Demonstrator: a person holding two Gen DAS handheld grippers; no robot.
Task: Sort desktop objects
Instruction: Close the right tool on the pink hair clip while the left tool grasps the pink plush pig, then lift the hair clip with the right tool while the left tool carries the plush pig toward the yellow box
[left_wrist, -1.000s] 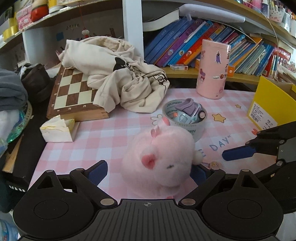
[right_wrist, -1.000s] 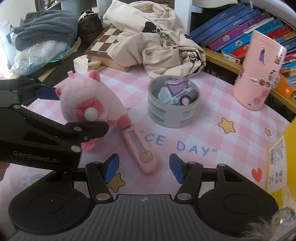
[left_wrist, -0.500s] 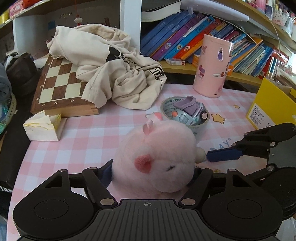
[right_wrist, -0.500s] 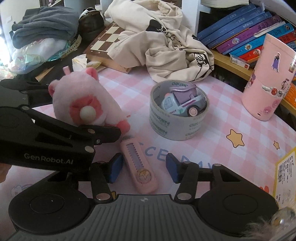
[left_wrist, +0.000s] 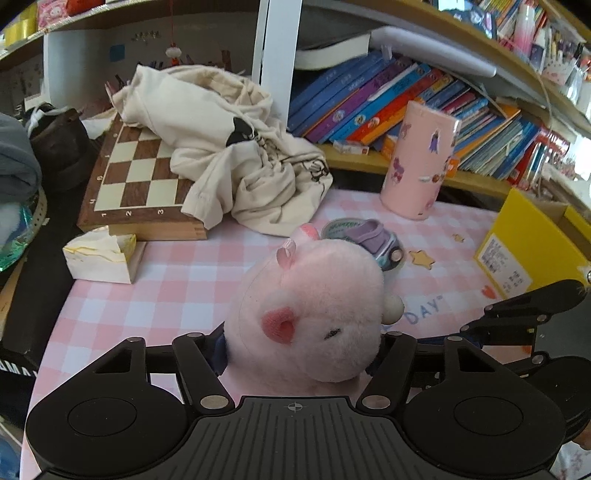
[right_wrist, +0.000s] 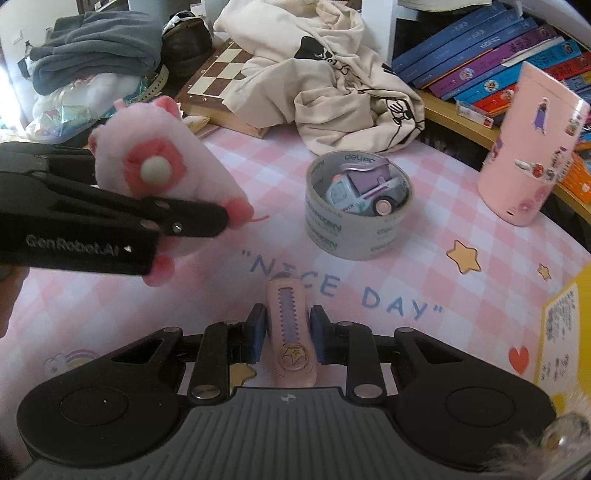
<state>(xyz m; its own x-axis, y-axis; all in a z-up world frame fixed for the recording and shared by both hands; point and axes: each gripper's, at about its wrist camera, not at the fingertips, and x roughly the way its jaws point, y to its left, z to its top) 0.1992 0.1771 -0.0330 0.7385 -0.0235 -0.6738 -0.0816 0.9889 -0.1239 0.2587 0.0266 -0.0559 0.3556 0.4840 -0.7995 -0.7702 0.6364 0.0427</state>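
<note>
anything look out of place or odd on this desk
Yes. A toy car sits inside a roll of tape, an odd spot for it. A crumpled cream cloth is heaped over part of the chessboard. Behind it, the books on the shelf lean sideways.

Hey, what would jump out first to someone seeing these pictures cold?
The pink plush toy, clamped in the left gripper above the checked mat. Next, the right gripper closed around a pink utility knife, and beyond it a toy car sitting inside a tape roll.
</note>
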